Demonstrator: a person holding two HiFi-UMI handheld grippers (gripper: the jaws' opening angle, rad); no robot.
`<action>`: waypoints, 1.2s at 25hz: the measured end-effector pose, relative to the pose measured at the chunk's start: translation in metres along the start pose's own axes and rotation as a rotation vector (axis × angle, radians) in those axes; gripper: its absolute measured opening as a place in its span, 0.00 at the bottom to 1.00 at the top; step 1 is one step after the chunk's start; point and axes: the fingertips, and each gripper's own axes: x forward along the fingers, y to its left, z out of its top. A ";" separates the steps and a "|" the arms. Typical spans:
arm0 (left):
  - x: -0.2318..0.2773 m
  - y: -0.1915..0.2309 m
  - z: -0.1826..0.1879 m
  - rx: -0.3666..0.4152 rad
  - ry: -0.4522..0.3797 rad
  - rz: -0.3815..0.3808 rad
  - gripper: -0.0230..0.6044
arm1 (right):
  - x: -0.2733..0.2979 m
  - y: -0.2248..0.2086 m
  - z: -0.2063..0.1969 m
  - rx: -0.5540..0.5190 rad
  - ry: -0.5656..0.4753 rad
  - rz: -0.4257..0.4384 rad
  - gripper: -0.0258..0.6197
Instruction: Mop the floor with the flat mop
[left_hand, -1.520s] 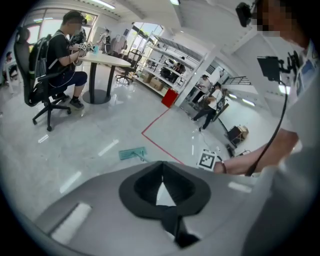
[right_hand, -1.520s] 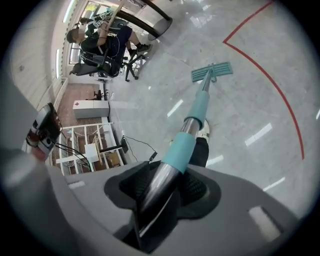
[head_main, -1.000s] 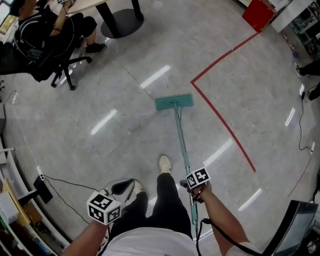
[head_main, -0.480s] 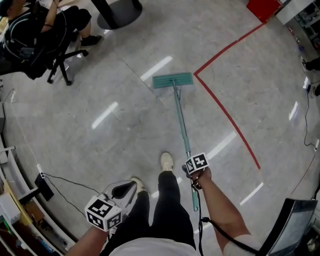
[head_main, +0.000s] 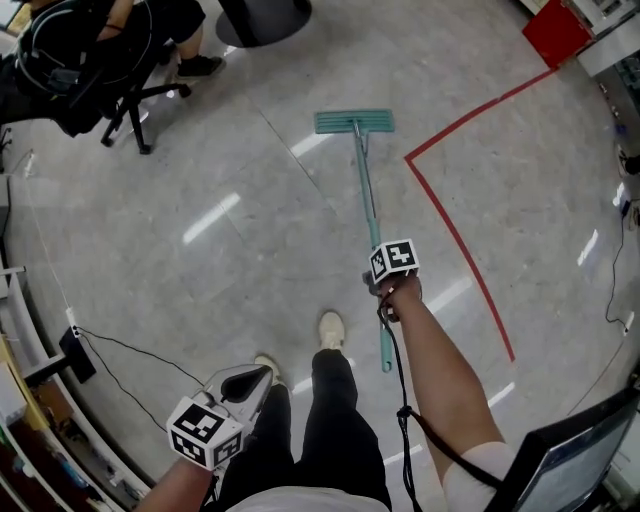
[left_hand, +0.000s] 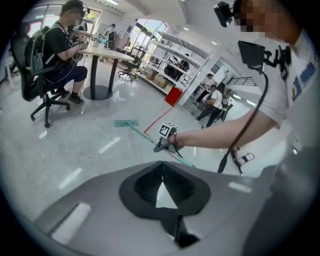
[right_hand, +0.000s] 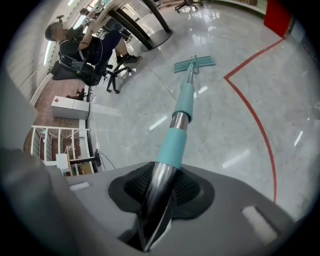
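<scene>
Pushed farther out across the grey floor (head_main: 230, 280), the one flat mop (head_main: 354, 122) lies head-down near the corner of the single red tape line (head_main: 448, 240). The right gripper (head_main: 384, 292), whose jaws have just been closing, clamps the mop's metal handle (head_main: 368, 200). The left gripper (head_main: 250, 378) has its jaws together and holds nothing.

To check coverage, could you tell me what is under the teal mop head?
The teal flat mop head lies on glossy grey floor; the patch beneath it is covered.
</scene>
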 end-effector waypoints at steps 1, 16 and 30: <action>0.001 -0.001 0.002 -0.005 -0.006 -0.002 0.04 | -0.004 -0.003 0.016 0.000 -0.003 -0.001 0.20; 0.026 -0.014 0.002 0.064 -0.015 -0.088 0.04 | -0.033 -0.024 -0.052 -0.056 -0.032 -0.044 0.20; 0.012 -0.050 -0.026 0.236 0.007 -0.207 0.04 | -0.016 0.046 -0.373 0.067 0.028 0.025 0.20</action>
